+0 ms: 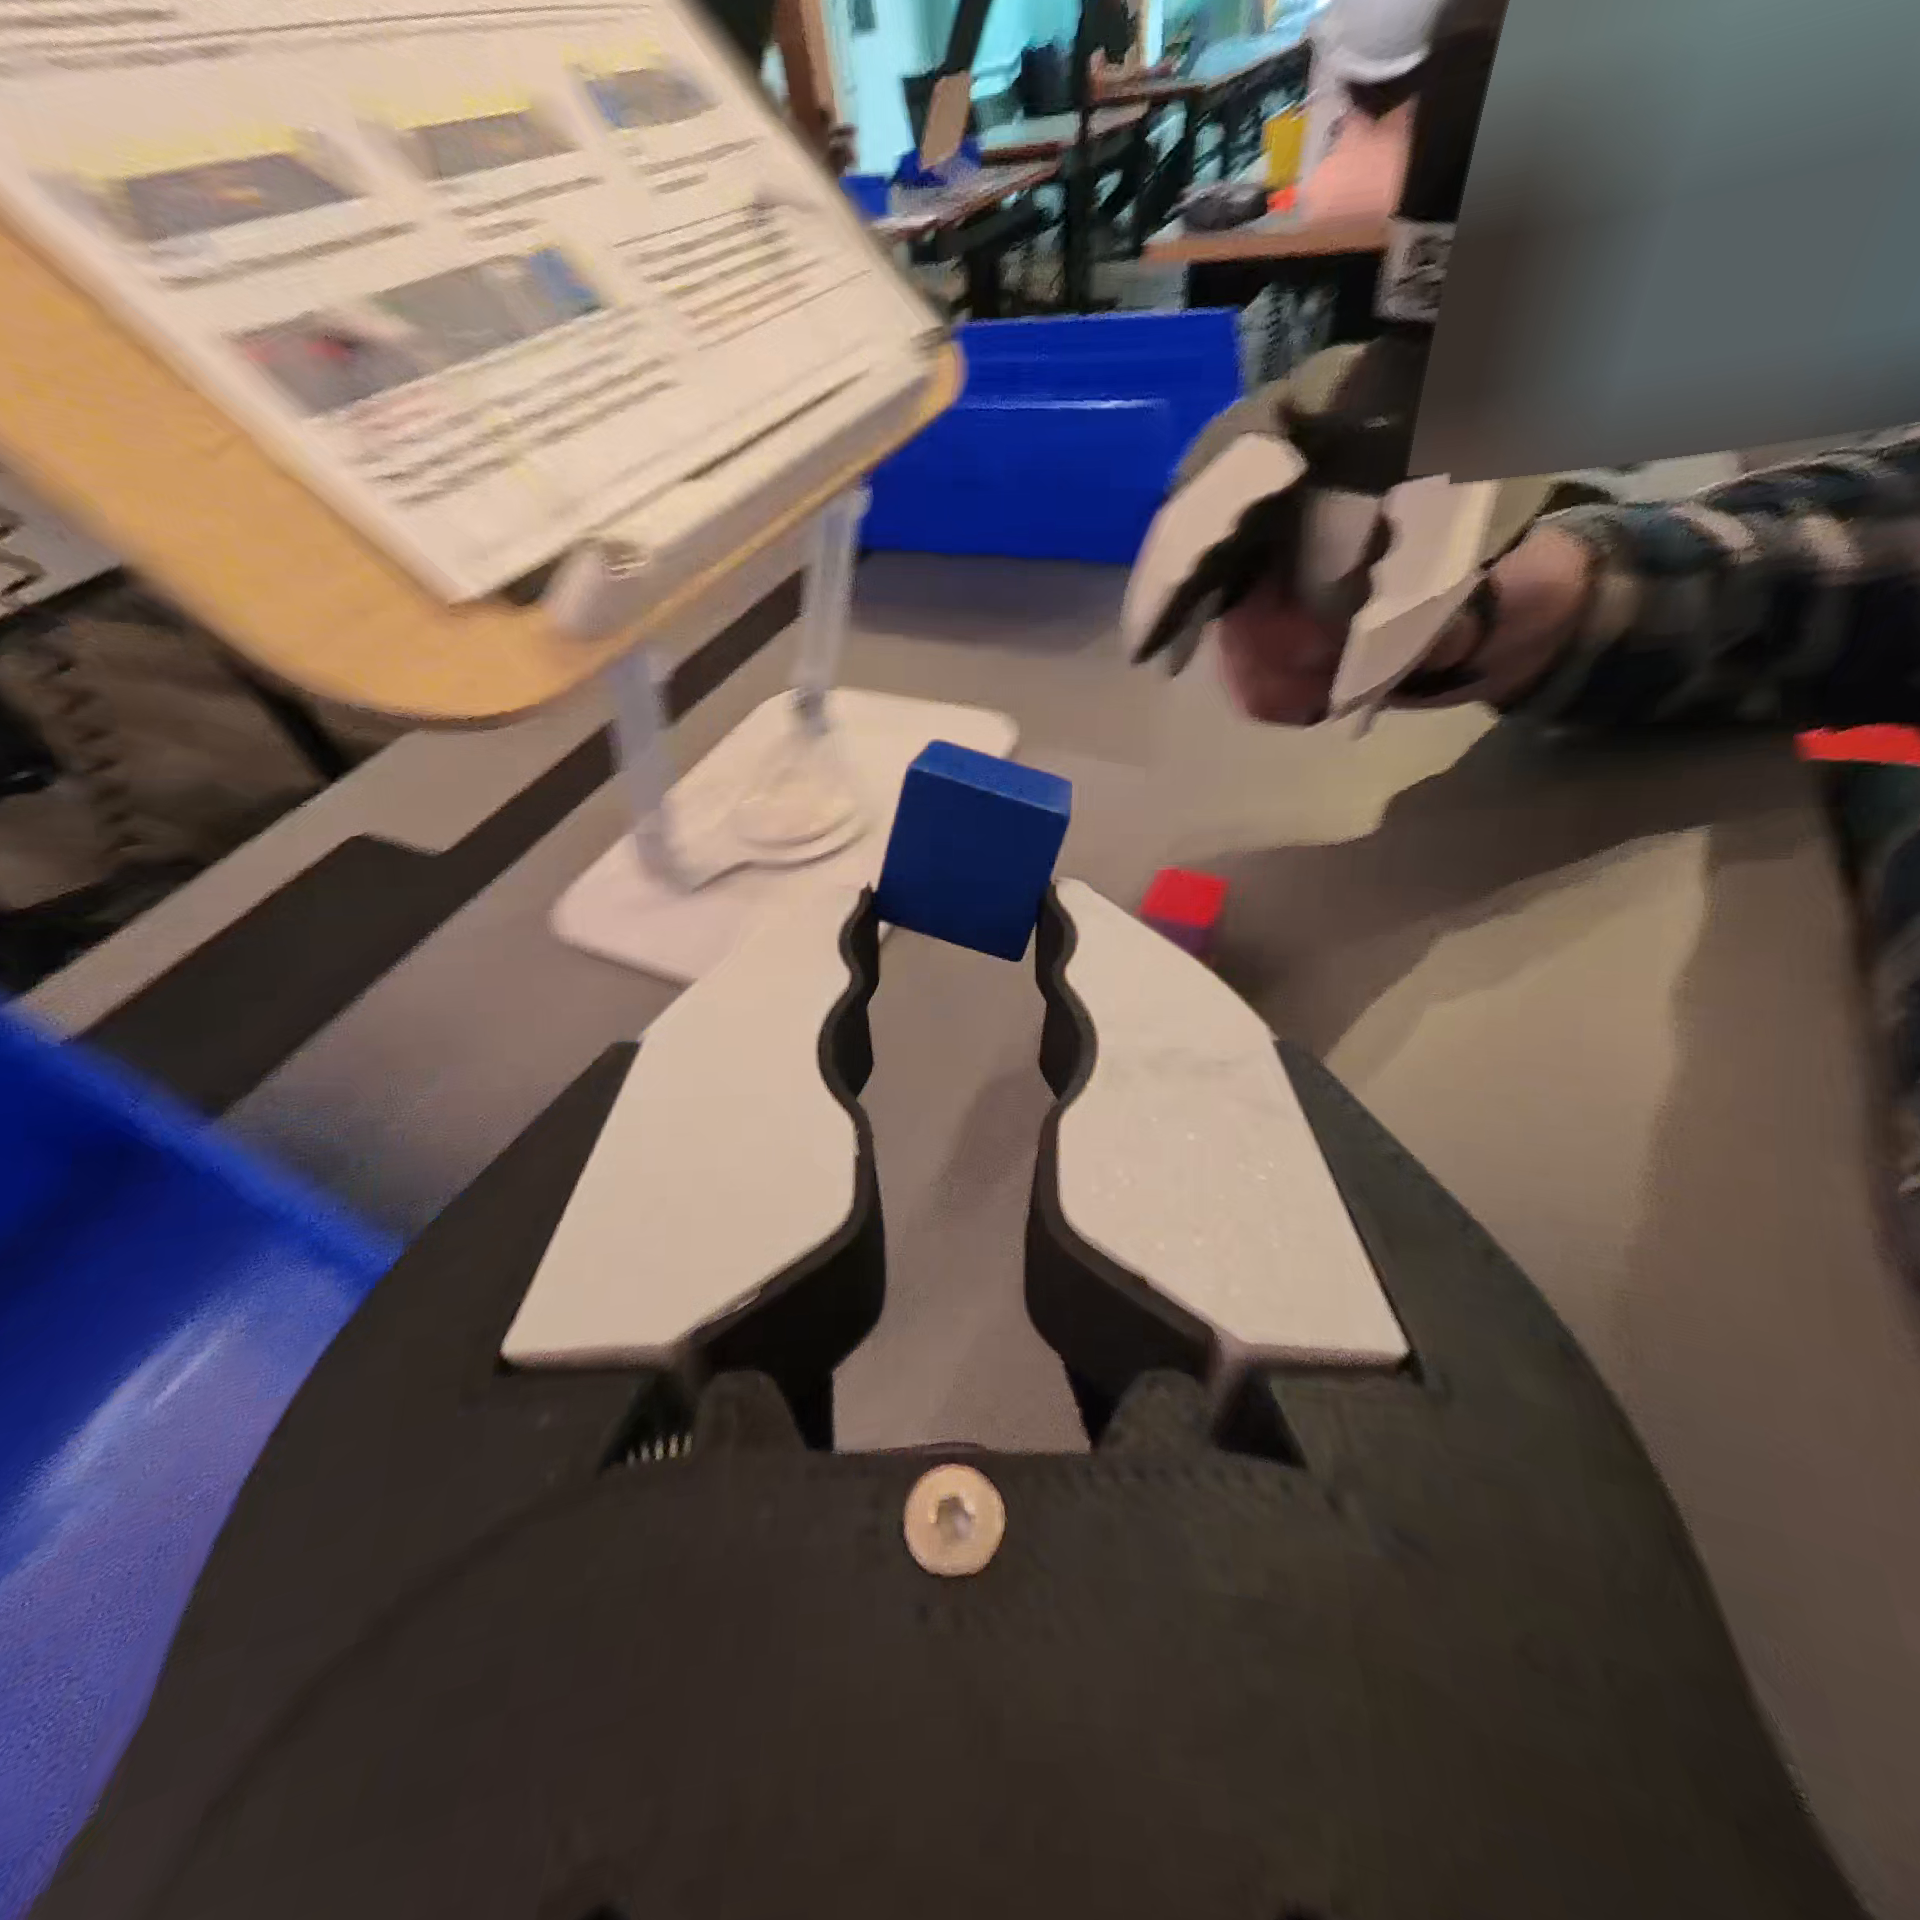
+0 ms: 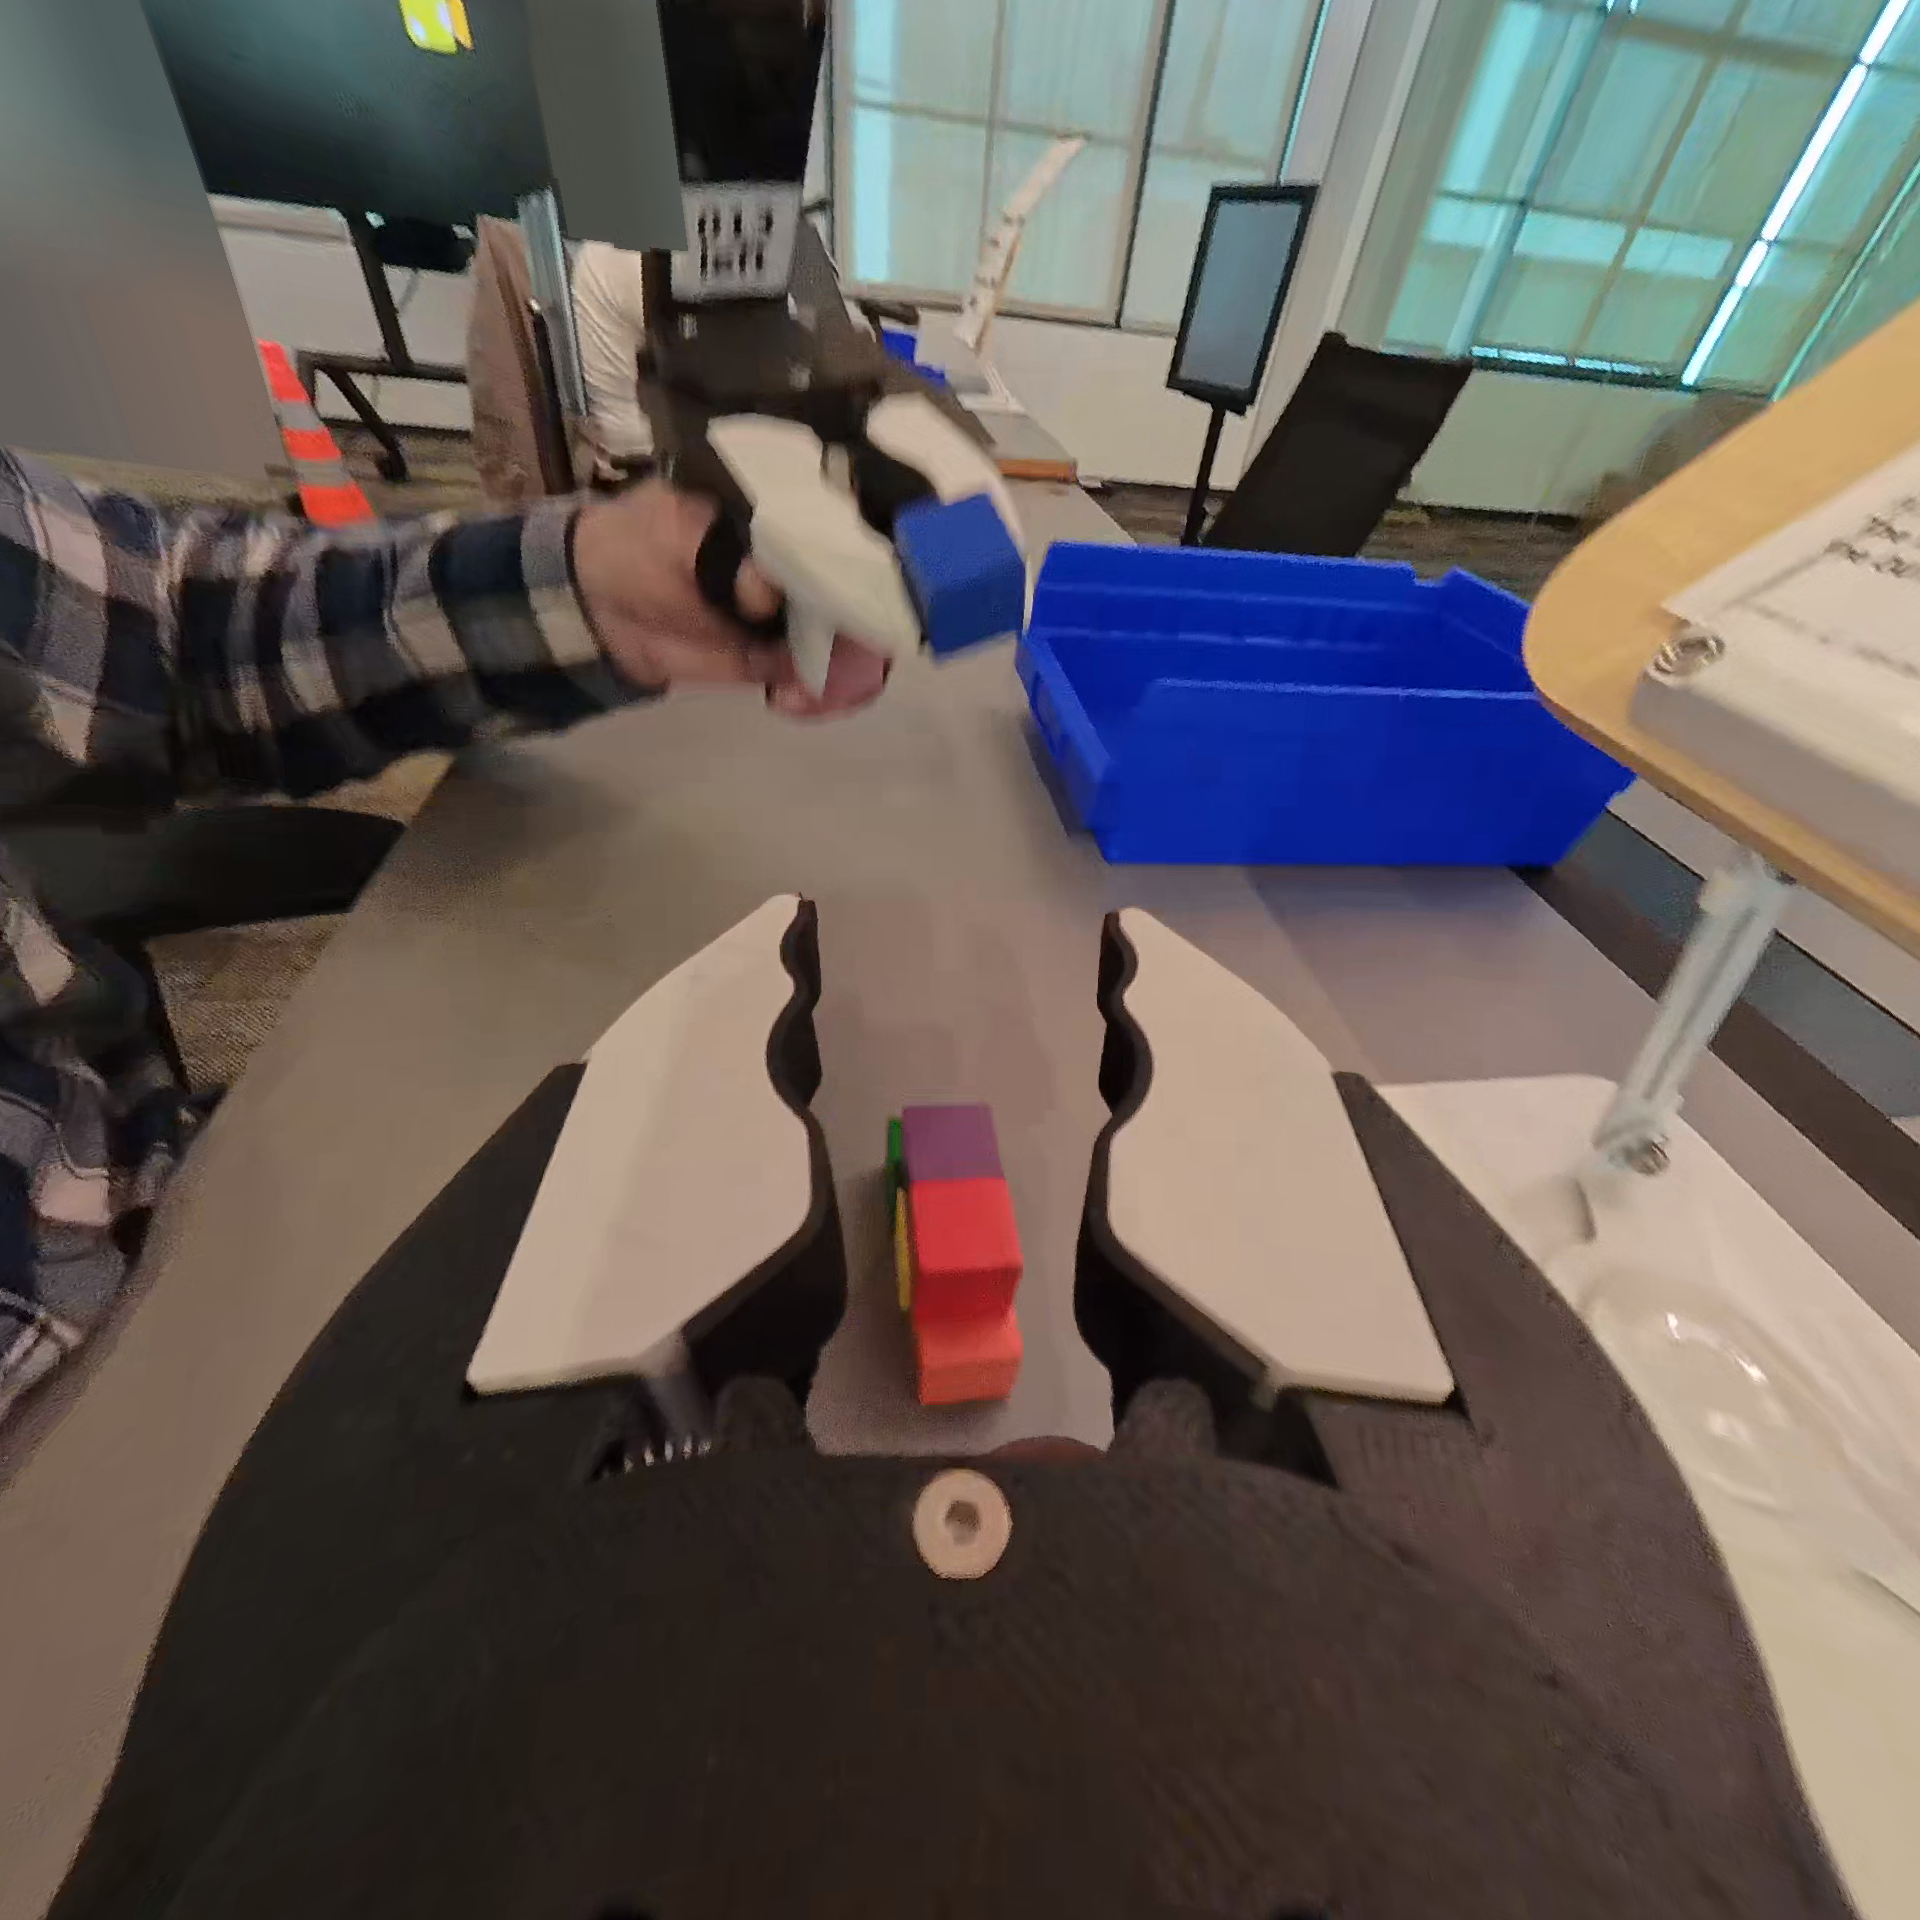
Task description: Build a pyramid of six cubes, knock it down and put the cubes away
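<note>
My left gripper [image 1: 956,914] is shut on a blue cube [image 1: 971,847], held at the fingertips above the grey table [image 1: 1507,1039]. The right wrist view shows the same gripper [image 2: 914,561] with the blue cube [image 2: 961,571] in the air to the left of the blue bin [image 2: 1351,769]. My right gripper [image 2: 956,935] is open and empty, hovering over a partly built stack of cubes: purple [image 2: 948,1141], red [image 2: 961,1247], orange [image 2: 966,1366], with green [image 2: 894,1153] and yellow [image 2: 902,1257] edges showing behind. In the left wrist view the stack shows as a red cube [image 1: 1184,899], and the right gripper [image 1: 1288,634] hangs above it.
A tilted wooden board with printed sheets [image 1: 416,312] stands on a white base [image 1: 790,821] by the stack. Another blue bin [image 1: 1049,436] sits at the back, and a blue bin edge [image 1: 125,1299] is at the near left. A person's plaid sleeve [image 2: 260,623] reaches across. The grippers' ends are close to 12 cm from one another.
</note>
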`<state>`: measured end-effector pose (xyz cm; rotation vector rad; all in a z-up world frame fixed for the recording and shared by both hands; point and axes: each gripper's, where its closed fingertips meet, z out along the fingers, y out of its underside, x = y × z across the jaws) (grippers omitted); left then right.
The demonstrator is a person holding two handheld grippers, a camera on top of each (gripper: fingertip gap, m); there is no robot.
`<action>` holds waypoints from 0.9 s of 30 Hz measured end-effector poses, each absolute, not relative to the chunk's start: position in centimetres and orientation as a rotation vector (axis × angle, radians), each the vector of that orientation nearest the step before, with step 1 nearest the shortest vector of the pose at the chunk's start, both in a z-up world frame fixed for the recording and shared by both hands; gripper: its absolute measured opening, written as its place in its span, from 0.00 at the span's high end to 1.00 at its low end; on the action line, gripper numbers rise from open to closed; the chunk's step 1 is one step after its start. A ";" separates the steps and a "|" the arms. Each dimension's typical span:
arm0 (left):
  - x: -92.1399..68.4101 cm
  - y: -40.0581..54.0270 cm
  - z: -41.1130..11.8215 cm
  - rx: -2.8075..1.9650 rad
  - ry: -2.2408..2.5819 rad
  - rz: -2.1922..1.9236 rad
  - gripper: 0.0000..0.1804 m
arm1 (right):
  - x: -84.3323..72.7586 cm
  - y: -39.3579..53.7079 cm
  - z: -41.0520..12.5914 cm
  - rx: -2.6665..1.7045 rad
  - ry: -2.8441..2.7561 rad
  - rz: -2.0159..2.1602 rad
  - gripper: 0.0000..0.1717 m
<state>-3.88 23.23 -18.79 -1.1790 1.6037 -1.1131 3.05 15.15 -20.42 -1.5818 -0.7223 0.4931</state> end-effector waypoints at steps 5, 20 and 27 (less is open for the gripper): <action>0.1 15.4 -20.9 -1.137 1.582 -1.316 0.84 | 2.0 14.5 -19.9 -1.543 -0.719 0.533 0.69; 2.6 12.4 -21.8 -1.119 1.582 -1.506 0.84 | 1.5 13.1 -20.2 -1.498 -0.787 0.643 0.84; 2.1 12.9 -22.6 -1.143 1.629 -1.446 0.79 | 2.1 13.4 -19.8 -1.501 -0.763 0.652 0.84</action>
